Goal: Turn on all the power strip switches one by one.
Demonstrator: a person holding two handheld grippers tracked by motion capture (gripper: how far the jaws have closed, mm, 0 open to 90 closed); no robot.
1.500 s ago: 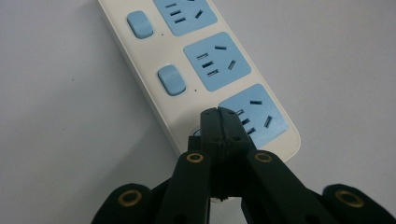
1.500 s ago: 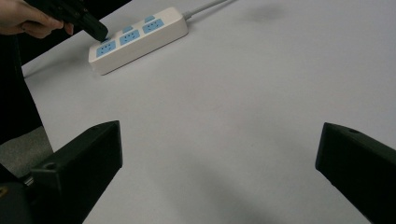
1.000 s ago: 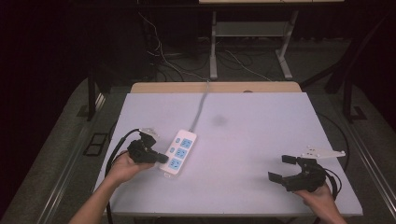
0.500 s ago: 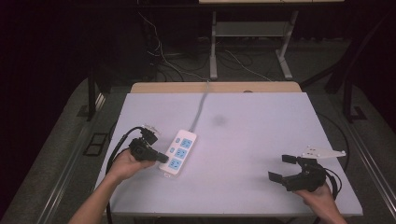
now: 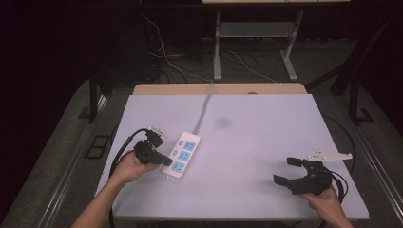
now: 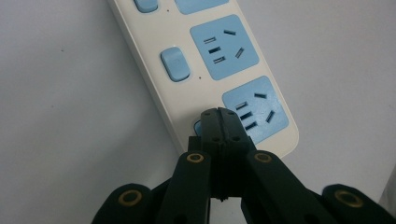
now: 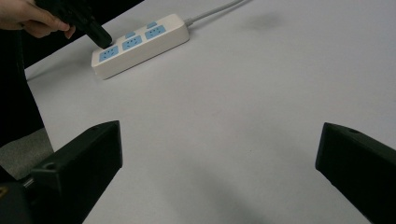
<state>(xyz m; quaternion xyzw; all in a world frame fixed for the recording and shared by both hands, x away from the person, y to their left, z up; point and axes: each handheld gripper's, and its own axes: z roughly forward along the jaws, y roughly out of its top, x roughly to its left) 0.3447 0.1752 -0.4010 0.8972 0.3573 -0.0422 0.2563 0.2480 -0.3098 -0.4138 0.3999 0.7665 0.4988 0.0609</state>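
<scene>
Power strip (image 5: 182, 155), one in all, lies on the white table (image 5: 266, 142) toward its left side, and the left gripper (image 5: 165, 161) has its tips on the near end of it. In the left gripper view the two black jaws are pressed tight together with nothing between them, their joined tip (image 6: 219, 116) set down on the small blue switch (image 6: 198, 127) beside the nearest socket (image 6: 254, 108). The strip carries three blue sockets, each with its own blue switch button alongside; the middle switch (image 6: 175, 64) stands clear in the left gripper view. One grey cord (image 5: 203, 105) runs from the strip's far end up across the table and over its back edge. Well apart, at the table's right near corner, the right gripper (image 5: 287, 172) rests in the person's right hand (image 5: 328, 202) with its two jaws spread wide and nothing in them; in its own view the strip (image 7: 140, 44) lies far off beyond the open jaws. Against the earlier frames, the left gripper has edged slightly nearer along the strip toward its close end, while the strip, its cord and the right gripper sit as they did.
</scene>
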